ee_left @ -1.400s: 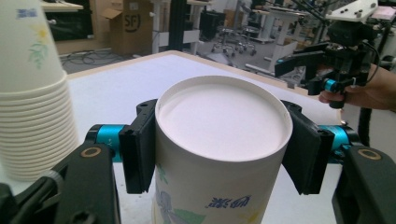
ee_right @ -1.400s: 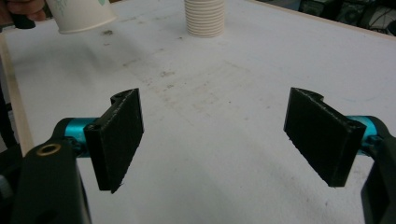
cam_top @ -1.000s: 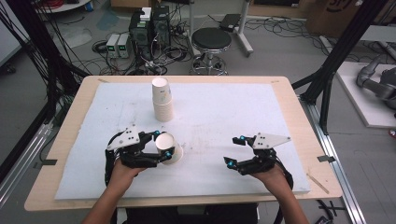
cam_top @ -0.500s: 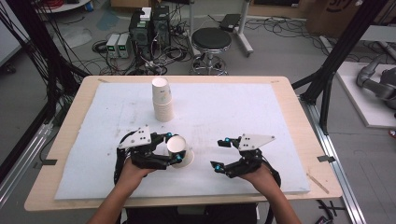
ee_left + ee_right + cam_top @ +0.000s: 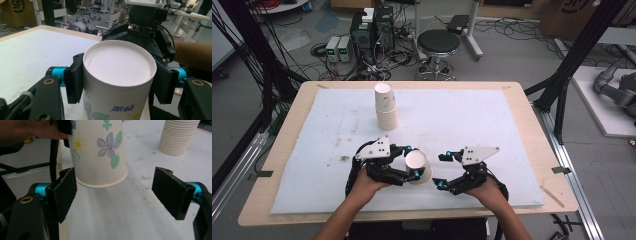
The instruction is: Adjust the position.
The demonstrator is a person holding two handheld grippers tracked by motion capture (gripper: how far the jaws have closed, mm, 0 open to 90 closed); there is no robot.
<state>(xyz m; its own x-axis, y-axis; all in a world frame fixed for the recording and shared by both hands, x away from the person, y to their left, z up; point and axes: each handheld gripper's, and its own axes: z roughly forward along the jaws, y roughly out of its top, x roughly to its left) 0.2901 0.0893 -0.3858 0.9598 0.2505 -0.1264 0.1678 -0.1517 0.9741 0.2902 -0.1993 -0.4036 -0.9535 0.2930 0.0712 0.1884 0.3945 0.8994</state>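
Legible text, left gripper view: cardboard box [image 5: 15, 10] at 10 o'clock, beyond the tabletop [image 5: 30, 52], carries black letters "SF" inside a partial ring. Paper cup [image 5: 117, 87] at 6 o'clock bears small blue characters low on its wall, too blurred to read. High view: cardboard box [image 5: 579, 11] at 1 o'clock shows a dark mark, cropped, unreadable. Right gripper view: no text legible.

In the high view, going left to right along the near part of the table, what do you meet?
Left gripper → paper cup clamped in it → right gripper, jaws open.
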